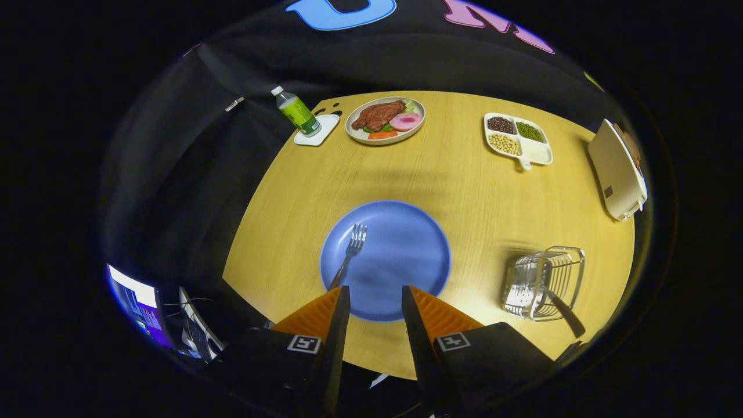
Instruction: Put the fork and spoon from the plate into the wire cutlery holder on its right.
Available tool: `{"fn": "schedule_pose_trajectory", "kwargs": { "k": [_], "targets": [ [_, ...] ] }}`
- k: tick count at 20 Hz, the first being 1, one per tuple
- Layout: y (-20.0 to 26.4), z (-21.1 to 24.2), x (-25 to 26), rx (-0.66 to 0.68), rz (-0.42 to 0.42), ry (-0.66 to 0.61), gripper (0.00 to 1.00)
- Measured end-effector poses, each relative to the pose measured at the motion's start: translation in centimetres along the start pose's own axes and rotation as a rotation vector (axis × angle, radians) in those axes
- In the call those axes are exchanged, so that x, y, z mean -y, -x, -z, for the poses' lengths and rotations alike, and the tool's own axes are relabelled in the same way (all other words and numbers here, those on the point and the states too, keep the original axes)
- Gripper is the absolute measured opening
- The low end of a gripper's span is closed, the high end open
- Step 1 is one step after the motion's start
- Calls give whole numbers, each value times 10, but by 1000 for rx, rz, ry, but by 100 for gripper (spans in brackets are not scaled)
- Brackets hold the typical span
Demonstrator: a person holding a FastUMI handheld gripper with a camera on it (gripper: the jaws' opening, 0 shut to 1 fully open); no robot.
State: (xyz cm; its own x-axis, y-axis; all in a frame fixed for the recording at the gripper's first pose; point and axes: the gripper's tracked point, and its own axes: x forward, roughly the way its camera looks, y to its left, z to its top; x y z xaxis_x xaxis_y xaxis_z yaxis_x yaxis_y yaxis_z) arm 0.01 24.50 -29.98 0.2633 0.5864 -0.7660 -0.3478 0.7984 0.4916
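A blue plate (400,255) lies on the wooden table just ahead of my fingers. A silver fork (350,252) rests on the plate's left part, tines pointing away, its handle running down behind my left finger. To the plate's right stands the wire cutlery holder (543,281), and a dark-handled utensil, likely the spoon (564,312), sticks out of it toward me. My gripper (375,293) hovers above the plate's near rim, open, with nothing between its fingers.
At the table's far side sit a plate of steak and vegetables (385,119), a green-labelled bottle (296,111) on a white coaster, and a white divided tray of beans (518,139). A cream toaster (617,171) stands at the right edge. Monitors (139,305) glow lower left.
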Motion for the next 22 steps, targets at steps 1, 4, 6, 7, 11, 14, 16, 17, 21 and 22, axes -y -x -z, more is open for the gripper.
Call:
{"fn": "schedule_pose_trajectory", "kwargs": {
  "k": [1,4,6,7,11,14,16,17,21,22],
  "targets": [
    [-11,3,-8,-6,-1,-18,57],
    [-43,5,-24,-40,-12,-91,57],
    [-61,9,-33,-67,-17,-128,57],
    [-71,8,-33,-81,-9,-133,57],
    [-97,14,-34,-128,28,-137,57],
    [-115,19,-34,-160,58,-125,57],
    [-124,22,-34,-176,81,-118,57],
    [-128,25,-32,-182,97,-110,57],
    [-135,25,-22,-178,159,-82,52],
    [-133,25,-14,-181,189,-51,38]
  ]
}}
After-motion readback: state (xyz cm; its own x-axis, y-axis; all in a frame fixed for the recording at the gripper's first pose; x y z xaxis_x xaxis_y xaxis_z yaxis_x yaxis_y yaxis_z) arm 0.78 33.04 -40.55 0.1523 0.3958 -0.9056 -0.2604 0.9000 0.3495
